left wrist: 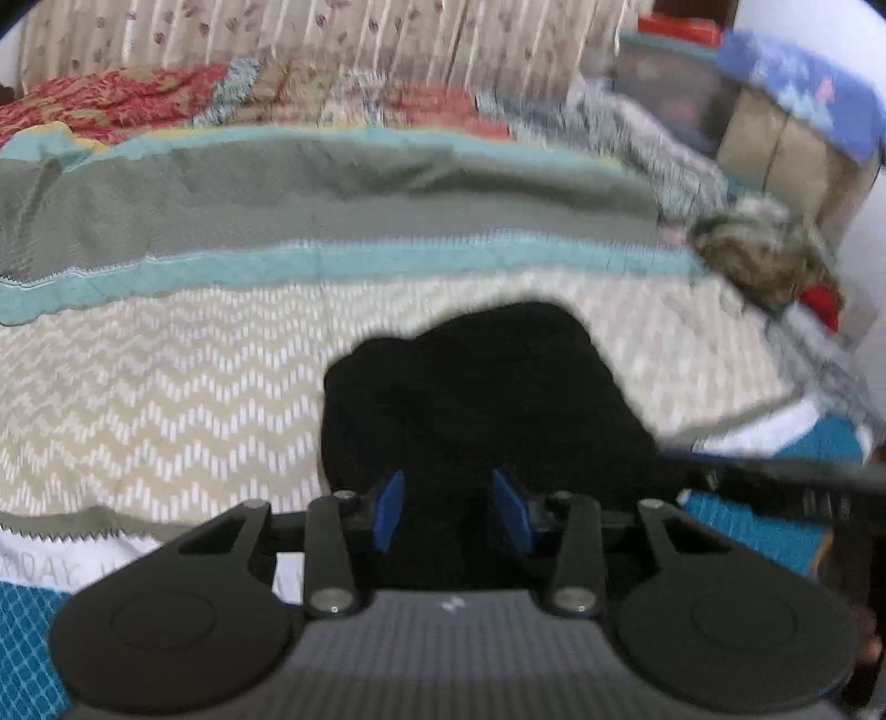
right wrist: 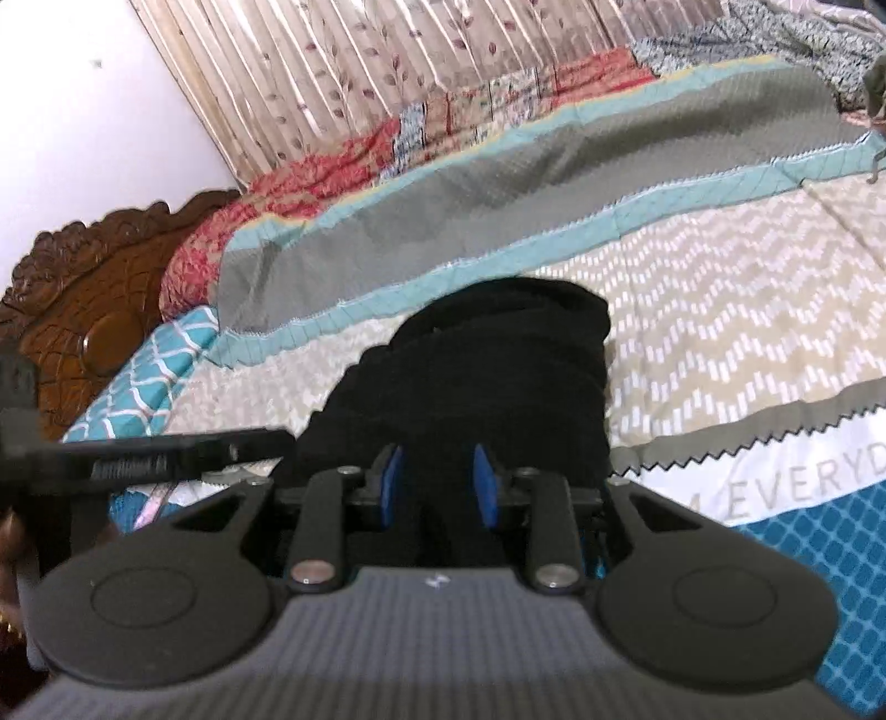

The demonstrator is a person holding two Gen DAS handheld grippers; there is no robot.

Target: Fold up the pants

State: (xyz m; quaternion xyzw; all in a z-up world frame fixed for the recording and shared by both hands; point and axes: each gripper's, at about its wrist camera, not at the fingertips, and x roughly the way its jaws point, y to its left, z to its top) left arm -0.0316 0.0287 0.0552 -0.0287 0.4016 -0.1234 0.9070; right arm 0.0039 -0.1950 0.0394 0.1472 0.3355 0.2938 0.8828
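The black pants [left wrist: 487, 387] lie as a bunched, partly folded bundle on the chevron bedspread [left wrist: 166, 399], just ahead of both grippers. My left gripper [left wrist: 451, 509] reaches into the bundle's near edge, and black cloth fills the narrow gap between its blue pads [left wrist: 390, 509]. In the right wrist view the pants [right wrist: 498, 354] show stacked folds. My right gripper [right wrist: 438, 487] holds the near edge of the bundle the same way, its blue pads [right wrist: 483, 487] close together on the cloth. The lower part of the pants is hidden behind both gripper bodies.
The bedspread [right wrist: 720, 332] has grey and teal bands farther back. A carved wooden headboard [right wrist: 83, 310] stands at the left, a patterned curtain [left wrist: 332, 39] behind the bed. Crumpled clothes [left wrist: 758, 260] lie at the far right. The other tool's black bar [right wrist: 166, 448] crosses at the left.
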